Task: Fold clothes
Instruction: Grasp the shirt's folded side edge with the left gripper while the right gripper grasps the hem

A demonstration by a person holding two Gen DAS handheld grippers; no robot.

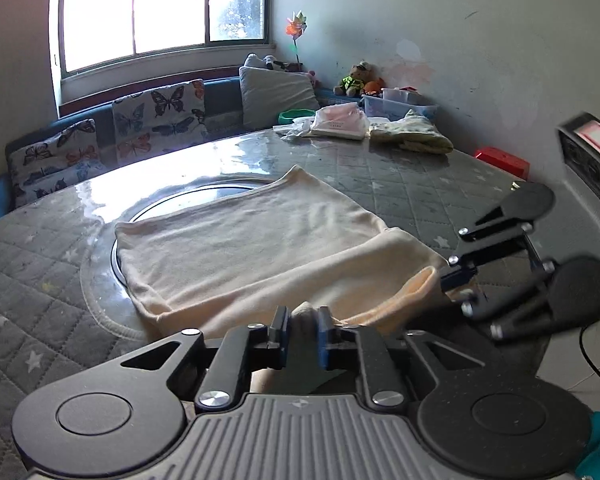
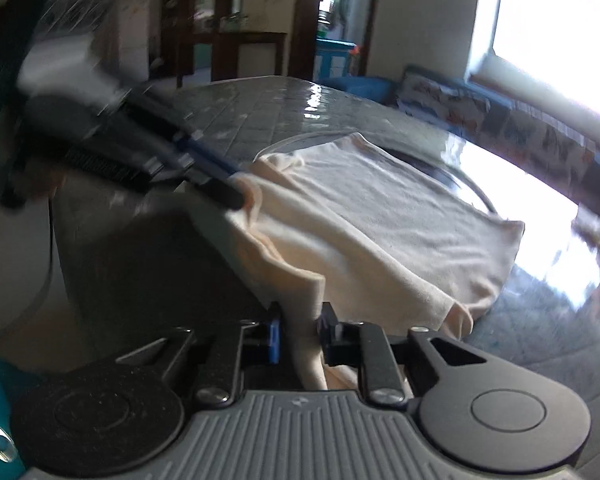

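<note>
A cream garment lies spread on the grey quilted table, over a round glass inset. My left gripper is shut on the garment's near edge at the table's front. My right gripper shows at the right in the left wrist view, shut on the garment's near right corner. In the right wrist view, my right gripper pinches a fold of the cream garment, and the left gripper grips the edge further along, blurred. The edge between both grippers is lifted off the table.
Folded clothes and a plastic bag sit at the table's far end. A clear bin and a teddy bear stand behind them. Butterfly cushions line a bench under the window. A red box sits right.
</note>
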